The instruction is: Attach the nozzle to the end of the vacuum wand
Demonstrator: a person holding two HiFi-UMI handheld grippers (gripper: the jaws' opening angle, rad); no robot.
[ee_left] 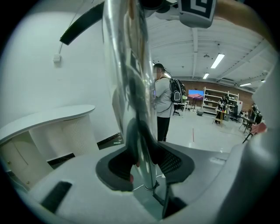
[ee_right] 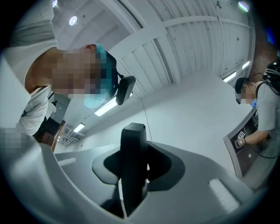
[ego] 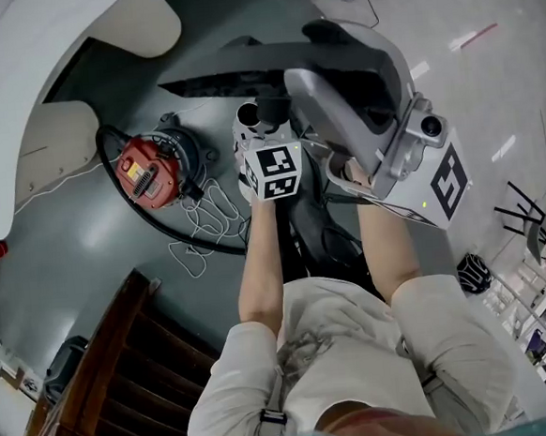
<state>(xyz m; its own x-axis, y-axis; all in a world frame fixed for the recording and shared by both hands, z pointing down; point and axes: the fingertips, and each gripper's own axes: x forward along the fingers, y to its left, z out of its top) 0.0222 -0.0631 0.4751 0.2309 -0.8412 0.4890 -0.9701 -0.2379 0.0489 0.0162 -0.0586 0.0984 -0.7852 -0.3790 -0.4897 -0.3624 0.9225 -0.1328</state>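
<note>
Below me, the grey floor (ego: 89,274) carries the red vacuum (ego: 147,172) out to my left, its black hose (ego: 175,231) curling back toward my feet. Next, the shiny wand (ee_left: 131,78): my left gripper (ee_left: 146,167) is partly closed and clamped on it, with the tube rising between the pads and out past the top of that view. Smaller again, the black nozzle (ee_right: 132,140) stands gripped in my right gripper (ee_right: 135,169), tip up. No view shows the two ends joined, so I judge this the lining-up step. The next move calls for squaring the nozzle's socket to the wand's end, then pushing straight on while my left gripper braces.
</note>
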